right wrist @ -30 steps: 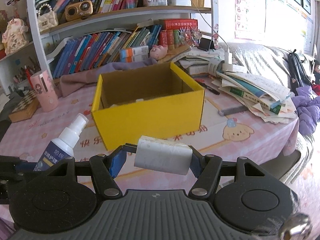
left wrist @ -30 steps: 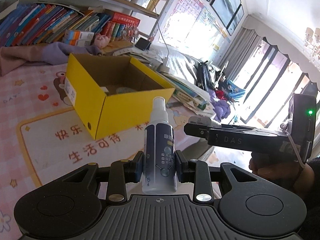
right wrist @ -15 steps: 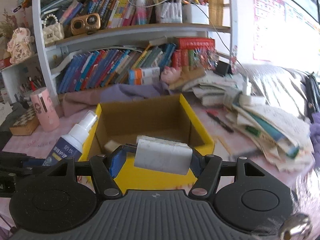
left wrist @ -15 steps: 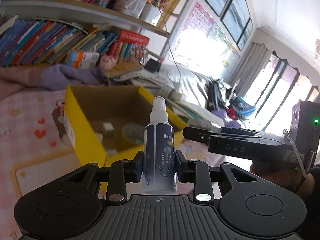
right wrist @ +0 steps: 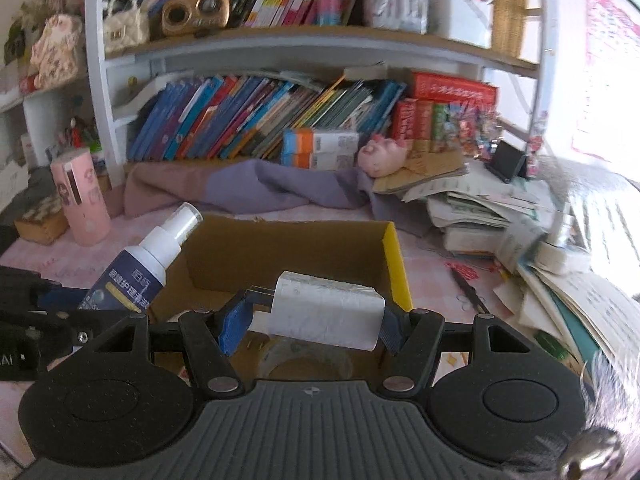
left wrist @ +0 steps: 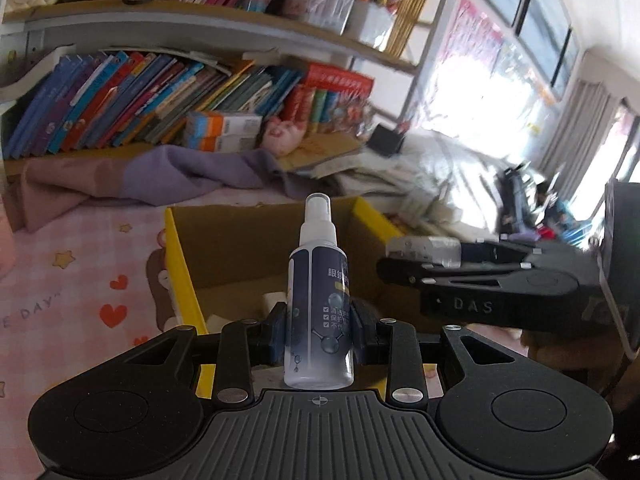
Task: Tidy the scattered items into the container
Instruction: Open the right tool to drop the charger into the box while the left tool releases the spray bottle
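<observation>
My left gripper (left wrist: 319, 330) is shut on a dark blue spray bottle (left wrist: 319, 320) with a white nozzle, held upright above the open yellow cardboard box (left wrist: 178, 264). The bottle also shows in the right wrist view (right wrist: 140, 268), tilted at the left. My right gripper (right wrist: 316, 320) is shut on a white foil-wrapped block (right wrist: 326, 310), held crosswise over the box (right wrist: 396, 264). In the left wrist view the right gripper (left wrist: 404, 256) hangs at the right with the block (left wrist: 426, 246). A tape roll (right wrist: 304, 360) and small items lie inside the box.
A pink patterned tablecloth (left wrist: 80, 280) covers the table. A purple cloth (right wrist: 260, 188) lies behind the box. A pink cup (right wrist: 80, 196) stands at the left. Piled papers and books (right wrist: 520, 232) crowd the right. A bookshelf (right wrist: 260, 120) rises behind.
Both grippers have moved forward and up, from in front of the box to above its opening, each still holding its item. The box's inside now shows beneath them.
</observation>
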Tool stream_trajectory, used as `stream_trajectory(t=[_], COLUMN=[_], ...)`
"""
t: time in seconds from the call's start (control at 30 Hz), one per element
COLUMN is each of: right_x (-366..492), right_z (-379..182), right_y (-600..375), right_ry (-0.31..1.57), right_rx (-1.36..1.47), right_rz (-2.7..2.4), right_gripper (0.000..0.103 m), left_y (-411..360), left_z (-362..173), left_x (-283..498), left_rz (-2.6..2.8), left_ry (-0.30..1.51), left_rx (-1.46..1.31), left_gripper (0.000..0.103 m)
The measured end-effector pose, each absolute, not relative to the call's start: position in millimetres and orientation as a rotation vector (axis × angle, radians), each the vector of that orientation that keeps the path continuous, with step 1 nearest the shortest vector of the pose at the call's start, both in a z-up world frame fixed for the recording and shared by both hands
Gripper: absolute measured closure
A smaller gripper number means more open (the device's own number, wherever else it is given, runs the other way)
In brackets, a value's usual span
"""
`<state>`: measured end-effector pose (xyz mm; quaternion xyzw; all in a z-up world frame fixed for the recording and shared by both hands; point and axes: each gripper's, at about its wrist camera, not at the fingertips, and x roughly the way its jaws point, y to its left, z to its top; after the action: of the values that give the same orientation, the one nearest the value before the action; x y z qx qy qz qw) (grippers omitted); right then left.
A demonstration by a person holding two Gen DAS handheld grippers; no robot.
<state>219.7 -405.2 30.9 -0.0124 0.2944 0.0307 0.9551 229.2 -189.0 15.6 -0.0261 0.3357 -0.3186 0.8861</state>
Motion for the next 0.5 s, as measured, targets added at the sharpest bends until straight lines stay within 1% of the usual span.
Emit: stream_trajectory(t=[0.23, 0.5], right_x=[256, 266], right_z=[6, -14], right_y=[-404, -399], right_ry=[0.692, 0.779], right_rx=[-0.08, -0.118], right_rz=[0.158, 0.221], right_gripper=[0.04, 0.04], left_y=[-213, -233], left_z=[-4, -15], left_x=[236, 234], left_rz=[-0.616, -0.583], left_ry=[0.771, 0.789], left_rx=[0.07, 0.17], left_gripper=[0.072, 0.072])
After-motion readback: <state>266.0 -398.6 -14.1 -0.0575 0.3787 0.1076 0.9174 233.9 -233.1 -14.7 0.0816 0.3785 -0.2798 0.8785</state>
